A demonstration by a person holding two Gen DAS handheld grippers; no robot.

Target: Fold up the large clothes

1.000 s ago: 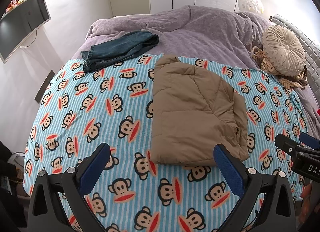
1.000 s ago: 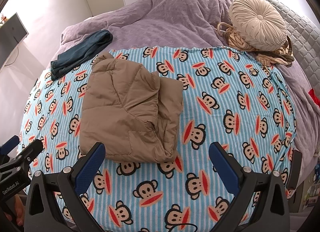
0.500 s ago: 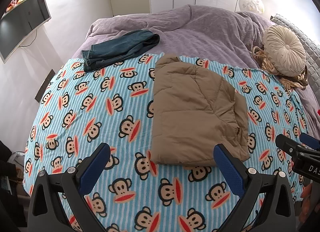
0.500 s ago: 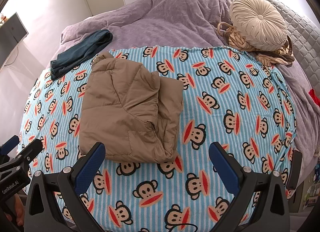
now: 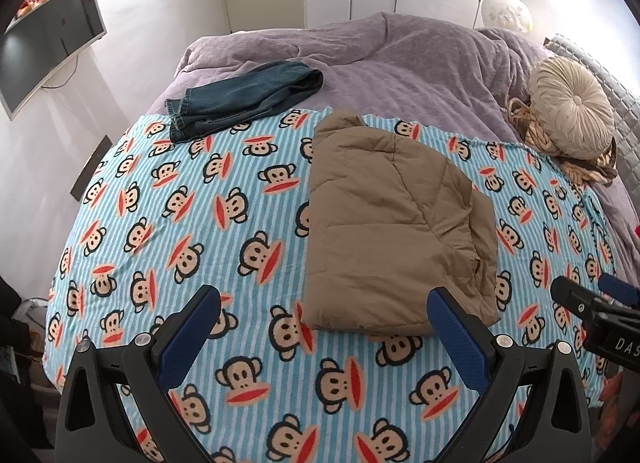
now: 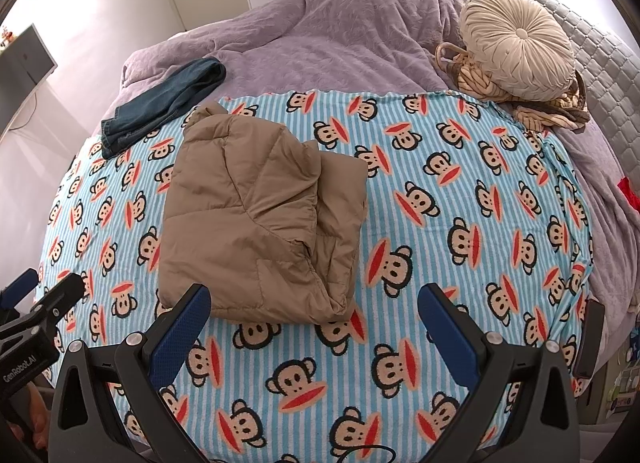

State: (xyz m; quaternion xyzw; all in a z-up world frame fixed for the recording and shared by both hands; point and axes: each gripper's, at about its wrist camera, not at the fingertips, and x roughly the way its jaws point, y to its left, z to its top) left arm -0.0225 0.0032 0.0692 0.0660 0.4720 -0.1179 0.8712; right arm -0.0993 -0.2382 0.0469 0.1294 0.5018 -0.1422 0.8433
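A tan puffy jacket [image 5: 392,223] [image 6: 260,215] lies folded into a rough rectangle on the monkey-print striped blanket [image 5: 192,223] [image 6: 460,223]. Folded dark jeans [image 5: 244,97] [image 6: 164,101] rest at the blanket's far left edge, partly on the purple duvet. My left gripper [image 5: 324,331] hovers open over the blanket, just short of the jacket's near edge, holding nothing. My right gripper [image 6: 314,327] is open too, with the jacket's near hem between and beyond its blue pads [image 6: 180,335]. Each gripper shows at the edge of the other's view.
A purple duvet [image 5: 400,63] covers the far half of the bed. A round cream cushion [image 6: 516,51] sits on a woven basket at the far right by the quilted headboard. A wall-mounted screen [image 5: 44,43] hangs at left; closet doors stand behind.
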